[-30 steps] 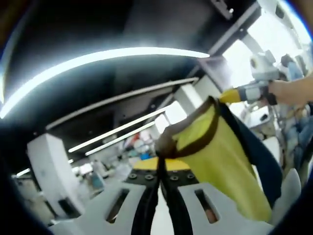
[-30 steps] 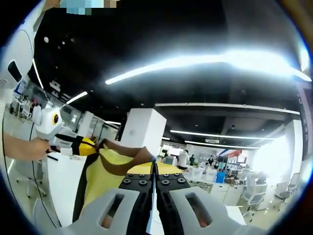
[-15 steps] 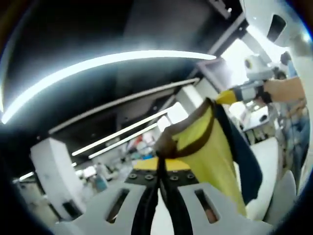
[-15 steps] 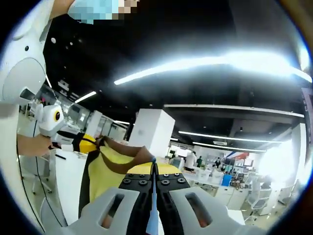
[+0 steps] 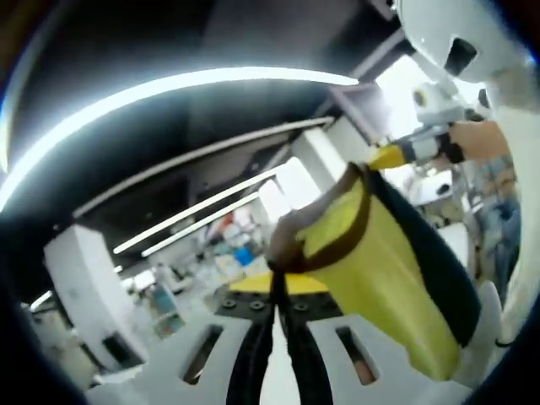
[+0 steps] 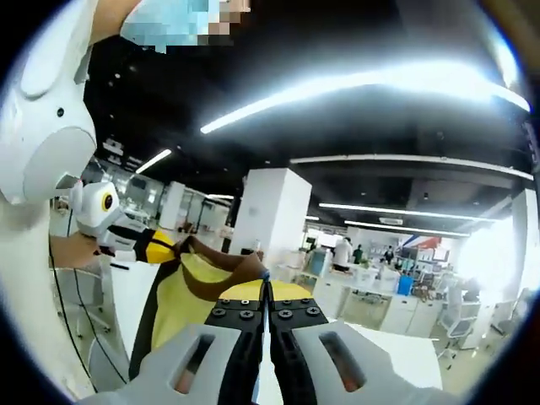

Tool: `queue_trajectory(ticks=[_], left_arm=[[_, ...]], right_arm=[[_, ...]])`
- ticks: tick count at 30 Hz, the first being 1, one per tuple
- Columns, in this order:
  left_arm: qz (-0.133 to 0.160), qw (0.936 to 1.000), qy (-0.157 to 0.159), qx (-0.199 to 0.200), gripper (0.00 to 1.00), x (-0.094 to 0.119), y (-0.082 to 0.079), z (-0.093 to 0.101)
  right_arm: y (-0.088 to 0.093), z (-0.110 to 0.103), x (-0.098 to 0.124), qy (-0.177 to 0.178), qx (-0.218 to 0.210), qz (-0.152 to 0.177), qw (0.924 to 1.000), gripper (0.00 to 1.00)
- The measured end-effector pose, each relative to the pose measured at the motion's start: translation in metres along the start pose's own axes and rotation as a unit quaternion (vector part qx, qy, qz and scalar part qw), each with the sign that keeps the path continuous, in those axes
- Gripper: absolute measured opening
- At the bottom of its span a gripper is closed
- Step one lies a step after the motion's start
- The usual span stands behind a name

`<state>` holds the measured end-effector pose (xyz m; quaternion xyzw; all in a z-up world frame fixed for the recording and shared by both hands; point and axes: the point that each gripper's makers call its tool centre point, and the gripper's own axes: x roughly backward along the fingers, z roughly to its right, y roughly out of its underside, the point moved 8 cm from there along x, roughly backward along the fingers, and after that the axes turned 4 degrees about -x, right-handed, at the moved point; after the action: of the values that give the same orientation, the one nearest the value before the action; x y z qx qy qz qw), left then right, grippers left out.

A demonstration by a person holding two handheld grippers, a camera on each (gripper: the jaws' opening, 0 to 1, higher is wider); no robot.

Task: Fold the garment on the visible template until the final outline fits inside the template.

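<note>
A yellow garment (image 5: pixel 380 270) with brown trim and a dark navy side hangs in the air, stretched between both grippers. In the left gripper view my left gripper (image 5: pixel 277 285) is shut on the brown trim, and the right gripper (image 5: pixel 396 155) pinches the far corner at the upper right, held by a hand (image 5: pixel 477 139). In the right gripper view my right gripper (image 6: pixel 264 285) is shut on the garment (image 6: pixel 181 299), with the left gripper (image 6: pixel 139 245) holding the other corner at the left. The template is hidden.
Both views look up at a dark ceiling with long light strips (image 5: pixel 169 89). A white pillar (image 6: pixel 266 211) and distant desks stand behind. The person's white sleeve (image 6: pixel 42 126) fills the left edge of the right gripper view.
Both views have tilted and drifted a little. The person's white sleeve takes up more of each view. The garment stays held up between the two shut grippers.
</note>
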<state>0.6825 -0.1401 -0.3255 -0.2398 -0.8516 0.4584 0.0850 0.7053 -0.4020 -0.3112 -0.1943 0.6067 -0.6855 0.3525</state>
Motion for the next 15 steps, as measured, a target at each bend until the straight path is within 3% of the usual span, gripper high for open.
queue_trajectory(ticks=[7, 8, 15], left_arm=[[-0.042, 0.9985, 0.024, 0.024, 0.00, -0.041, 0.061, 0.007], [-0.049, 0.9979, 0.029, 0.029, 0.00, -0.050, 0.072, 0.007], [-0.089, 0.9935, 0.049, 0.053, 0.00, -0.100, 0.136, 0.007]], right_arm=[[0.077, 0.031, -0.033, 0.012, -0.047, -0.043, 0.9979, 0.01], [0.094, 0.038, -0.039, 0.021, -0.070, -0.055, 0.9958, 0.01], [0.173, 0.065, -0.076, 0.025, -0.102, -0.107, 0.9886, 0.01]])
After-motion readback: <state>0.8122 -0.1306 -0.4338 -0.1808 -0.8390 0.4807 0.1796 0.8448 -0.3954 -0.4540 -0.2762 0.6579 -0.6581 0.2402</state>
